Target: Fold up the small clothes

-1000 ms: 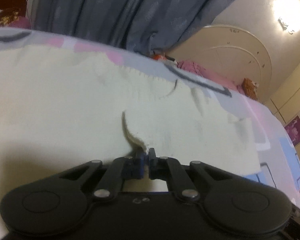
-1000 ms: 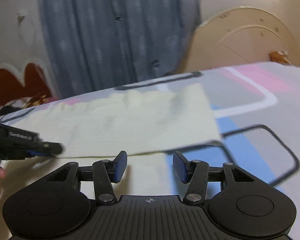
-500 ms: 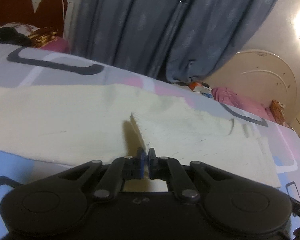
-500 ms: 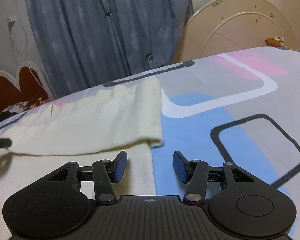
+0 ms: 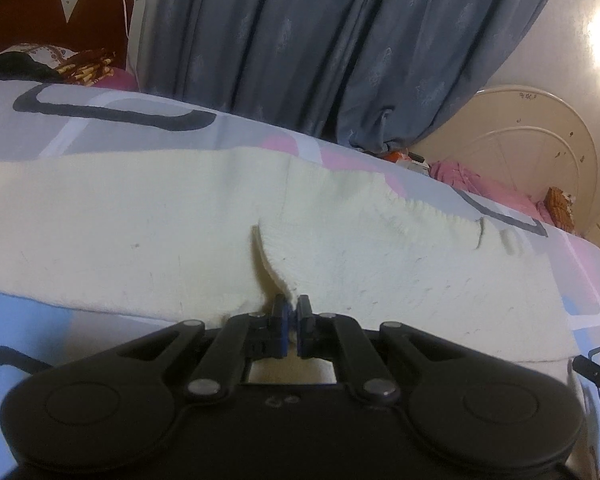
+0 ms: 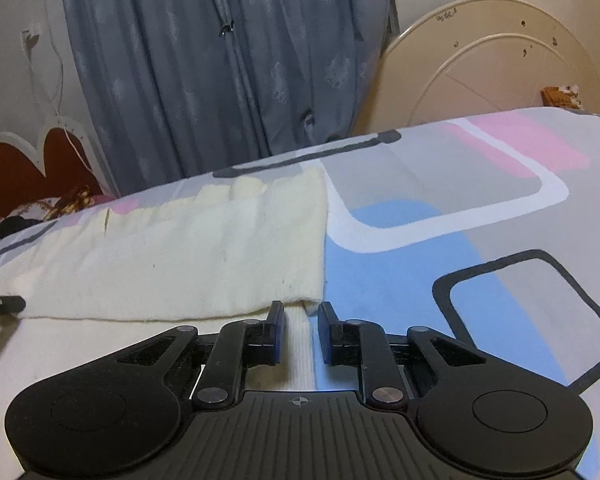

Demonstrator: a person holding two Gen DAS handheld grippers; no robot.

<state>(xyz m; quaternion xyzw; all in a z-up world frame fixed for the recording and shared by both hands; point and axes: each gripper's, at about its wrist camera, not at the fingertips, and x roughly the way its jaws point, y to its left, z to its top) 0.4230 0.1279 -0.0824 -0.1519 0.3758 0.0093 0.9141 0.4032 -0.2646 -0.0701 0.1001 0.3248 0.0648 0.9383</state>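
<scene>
Cream knit garment (image 5: 180, 240) lies spread on the bed's patterned sheet (image 6: 460, 280) (grey, blue, pink blocks), with one layer already folded over itself. In the right wrist view the folded edge runs from 9 o'clock in to centre, just ahead of the fingers.

Left gripper (image 5: 292, 316): jaws clenched on a pinch of the cream fabric, which rises as a small peak toward 12 o'clock. Holding that edge lifted keeps the top layer under control, presumably so it can be carried or laid flat.

Right gripper (image 6: 298, 320): jaws have just been closing. Ribbed hem of the lower layer sits between them, and the folded corner is right at the tips. Pads don't look pressed on the cloth yet, so no grip there as far as I can tell. Likely it's lining up on that corner to match the left hand for a two-point lift.

Blue-grey curtain (image 6: 220, 60) hangs behind the bed at 12 o'clock; cream arched headboard (image 6: 500, 60) at 2 o'clock. Neither interferes.

Risk, my judgement: knit is soft, so the right side could pinch one layer only.
</scene>
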